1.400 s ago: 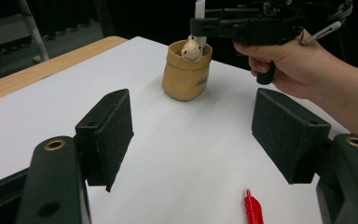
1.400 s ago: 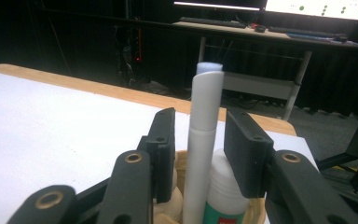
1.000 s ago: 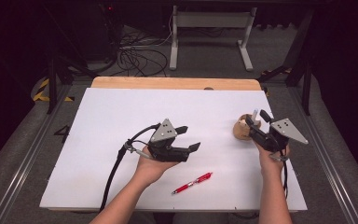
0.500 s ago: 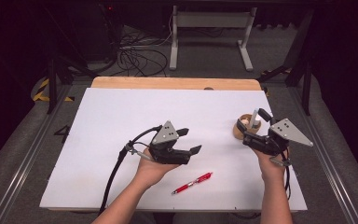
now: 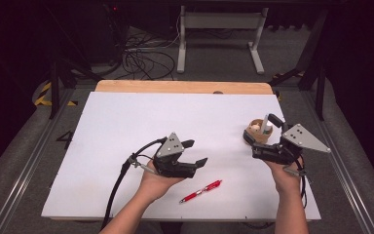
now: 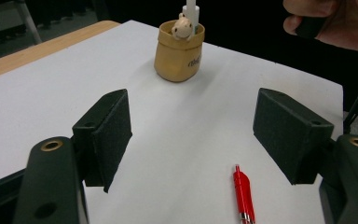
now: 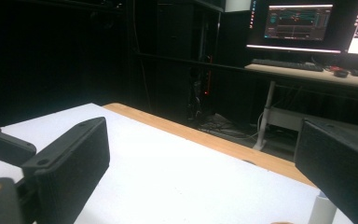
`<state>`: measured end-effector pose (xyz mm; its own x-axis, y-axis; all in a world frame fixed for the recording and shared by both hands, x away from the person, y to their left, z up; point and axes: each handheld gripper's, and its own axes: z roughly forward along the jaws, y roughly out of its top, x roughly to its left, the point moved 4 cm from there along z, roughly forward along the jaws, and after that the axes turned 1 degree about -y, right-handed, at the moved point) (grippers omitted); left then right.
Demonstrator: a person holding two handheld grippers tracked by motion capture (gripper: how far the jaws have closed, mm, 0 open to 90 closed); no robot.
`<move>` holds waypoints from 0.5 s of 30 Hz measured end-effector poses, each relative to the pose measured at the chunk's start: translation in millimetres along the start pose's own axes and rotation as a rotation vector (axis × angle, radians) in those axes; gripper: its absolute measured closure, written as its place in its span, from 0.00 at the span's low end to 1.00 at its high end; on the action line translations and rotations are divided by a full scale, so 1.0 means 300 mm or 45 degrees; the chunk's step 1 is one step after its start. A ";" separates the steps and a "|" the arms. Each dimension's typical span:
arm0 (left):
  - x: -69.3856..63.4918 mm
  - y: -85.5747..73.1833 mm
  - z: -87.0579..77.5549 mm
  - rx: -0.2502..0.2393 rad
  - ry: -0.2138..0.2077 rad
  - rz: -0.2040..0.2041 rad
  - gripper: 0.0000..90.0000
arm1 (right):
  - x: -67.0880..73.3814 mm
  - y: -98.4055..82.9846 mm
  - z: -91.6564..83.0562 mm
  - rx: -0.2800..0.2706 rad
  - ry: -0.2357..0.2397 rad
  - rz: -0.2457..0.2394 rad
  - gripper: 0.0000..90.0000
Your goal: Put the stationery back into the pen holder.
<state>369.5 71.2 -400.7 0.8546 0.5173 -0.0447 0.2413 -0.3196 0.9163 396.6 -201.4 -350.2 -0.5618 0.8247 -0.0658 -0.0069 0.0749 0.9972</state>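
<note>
The right hand-held gripper (image 5: 271, 134) hovers just beside a small tan pot (image 5: 257, 135) at the right of the white surface (image 5: 126, 126); its jaws have just been opening and now stand wide apart, released, with nothing between them; one jaw reaches past the pot's far side, the other lies on its near side. The pot stands upright and holds a white pen (image 5: 266, 124) and a small pale figure (image 6: 182, 29). The left hand-held gripper (image 5: 195, 152) rests in an upturned palm near the middle of the surface, jaws parted and empty, pointing toward the pot, well apart from it. A red pen (image 5: 200, 191) lies flat on the surface between the two forearms, just in front of the left hand-held gripper, touched by neither.
</note>
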 end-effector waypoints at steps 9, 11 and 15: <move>-0.018 -0.057 -0.009 0.036 -0.009 -0.015 0.32 | 0.003 0.011 -0.012 -0.002 0.021 -0.011 0.03; -0.022 -0.068 -0.013 0.038 -0.010 -0.020 0.32 | 0.004 0.013 -0.015 -0.009 0.027 0.002 0.03; -0.034 -0.089 -0.024 0.055 -0.010 -0.013 0.32 | 0.008 0.015 -0.017 -0.003 0.042 0.003 0.02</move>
<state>351.2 80.2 -421.7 0.8556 0.5145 -0.0572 0.2697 -0.3486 0.8976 391.1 -202.1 -345.8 -0.5890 0.8057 -0.0625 -0.0078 0.0716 0.9974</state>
